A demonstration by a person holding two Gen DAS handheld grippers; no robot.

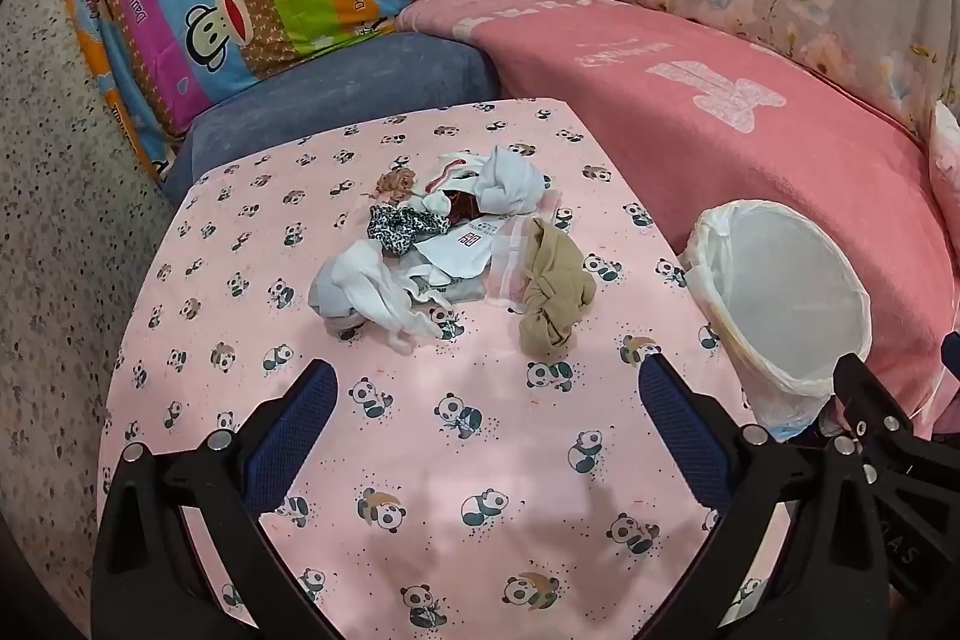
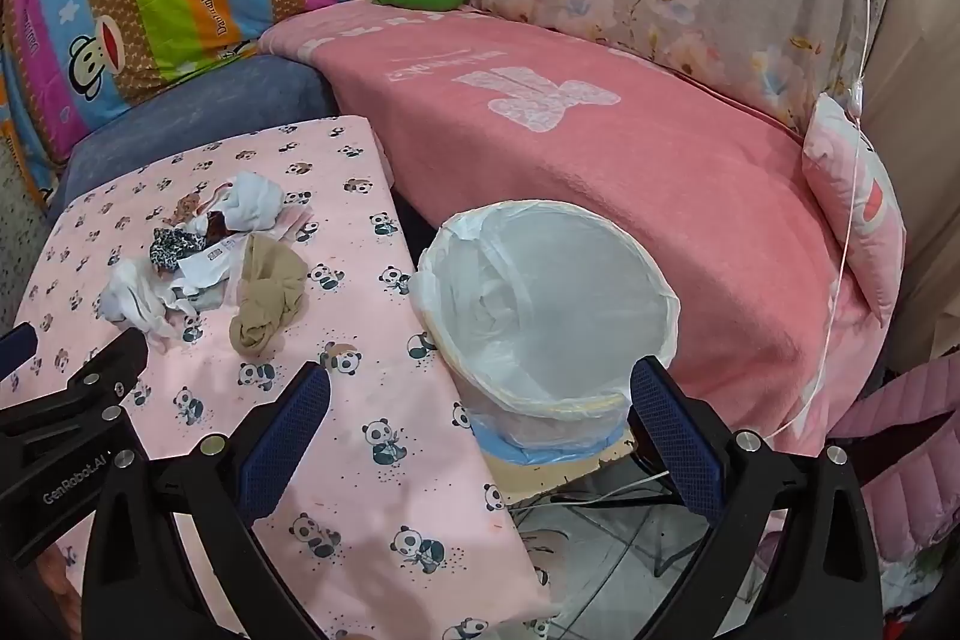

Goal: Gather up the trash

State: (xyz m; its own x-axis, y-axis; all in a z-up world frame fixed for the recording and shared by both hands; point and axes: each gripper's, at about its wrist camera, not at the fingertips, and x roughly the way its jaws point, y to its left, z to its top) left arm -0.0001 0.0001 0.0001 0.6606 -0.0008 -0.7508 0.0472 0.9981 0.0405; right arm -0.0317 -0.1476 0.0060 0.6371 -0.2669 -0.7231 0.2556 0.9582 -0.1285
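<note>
Well ahead of the left gripper, the trash pile lies on the panda-print cloth, beyond the fingertips and slightly left of centre; nothing sits between its widely spread jaws. A tan knotted stocking lies at the pile's right edge. The right gripper is likewise spread wide and empty, its jaws framing the near rim of the lined bin, which stands just beside the cloth's right edge. From that view the pile lies up and to the left, well apart from its fingers.

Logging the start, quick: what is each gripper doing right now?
Left gripper: open, holding nothing.
Right gripper: open, holding nothing.
</note>
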